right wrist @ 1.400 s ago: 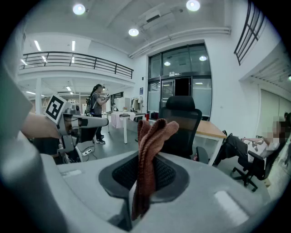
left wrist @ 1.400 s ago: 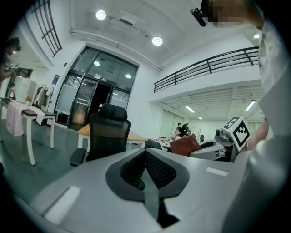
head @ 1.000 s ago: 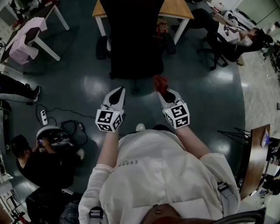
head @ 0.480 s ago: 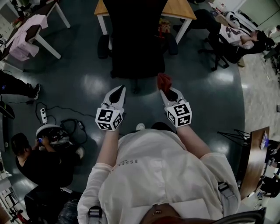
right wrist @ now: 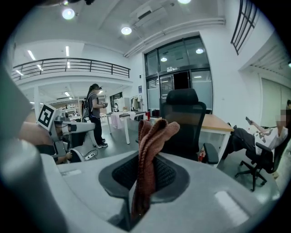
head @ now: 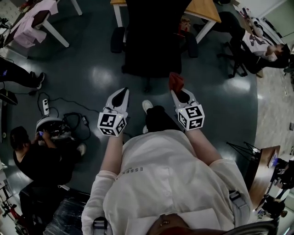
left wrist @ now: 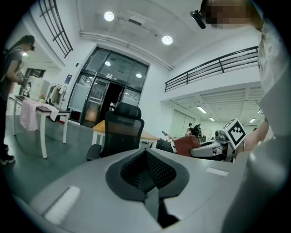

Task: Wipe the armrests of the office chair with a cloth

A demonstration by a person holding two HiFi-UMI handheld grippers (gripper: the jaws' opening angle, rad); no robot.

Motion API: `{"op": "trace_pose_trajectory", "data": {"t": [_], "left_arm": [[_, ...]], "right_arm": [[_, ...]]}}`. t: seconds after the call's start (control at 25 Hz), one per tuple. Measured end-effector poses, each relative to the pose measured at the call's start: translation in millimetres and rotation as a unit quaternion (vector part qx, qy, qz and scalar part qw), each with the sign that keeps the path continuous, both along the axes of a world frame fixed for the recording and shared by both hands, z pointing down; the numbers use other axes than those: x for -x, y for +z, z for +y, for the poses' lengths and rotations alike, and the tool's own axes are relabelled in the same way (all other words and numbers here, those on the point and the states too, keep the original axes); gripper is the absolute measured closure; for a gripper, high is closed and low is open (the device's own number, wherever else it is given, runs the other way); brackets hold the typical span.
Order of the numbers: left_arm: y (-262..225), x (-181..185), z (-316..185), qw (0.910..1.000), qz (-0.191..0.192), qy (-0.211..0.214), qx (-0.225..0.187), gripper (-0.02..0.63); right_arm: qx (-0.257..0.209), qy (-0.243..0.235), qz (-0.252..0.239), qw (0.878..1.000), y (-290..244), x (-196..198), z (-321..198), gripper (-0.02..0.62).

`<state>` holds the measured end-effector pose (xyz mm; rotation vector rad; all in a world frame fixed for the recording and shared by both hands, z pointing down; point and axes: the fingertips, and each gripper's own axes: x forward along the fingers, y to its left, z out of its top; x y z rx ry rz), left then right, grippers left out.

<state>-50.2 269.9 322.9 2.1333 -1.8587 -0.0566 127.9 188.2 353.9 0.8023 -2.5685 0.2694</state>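
Note:
The black office chair [head: 154,39] stands ahead of me, pushed toward a wooden table, with its left armrest [head: 117,40] and right armrest [head: 191,44] showing on either side. It also shows in the left gripper view [left wrist: 122,129] and the right gripper view [right wrist: 184,123]. My right gripper [head: 178,90] is shut on a reddish-brown cloth [head: 175,81], which sticks up from its jaws [right wrist: 148,154]. My left gripper [head: 119,94] is shut with nothing in it. Both grippers hang short of the chair, over the floor.
A wooden table [head: 203,7] stands behind the chair. A white table with a pink cloth [head: 32,25] is at far left. One person sits on the floor at left [head: 32,156] by cables and a power strip [head: 46,106]; another sits in a chair at right [head: 257,43].
I have stepped toward the chair: it and the tables have slid up in the head view. Both grippers keep their pose, and the cloth stays in the right one.

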Motion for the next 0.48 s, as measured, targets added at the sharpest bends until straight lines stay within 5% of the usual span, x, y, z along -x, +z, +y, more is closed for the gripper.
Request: {"op": "trace_pose_trajectory", "data": {"t": [0.48], "left_arm": [[44.7, 131.4, -44.4, 0.9936, 0.019, -0.098, 0.051, 0.589]], "right_arm": [[0.013, -0.098, 0.019, 0.995, 33.7, 144.2, -86.7, 0.549]]}}
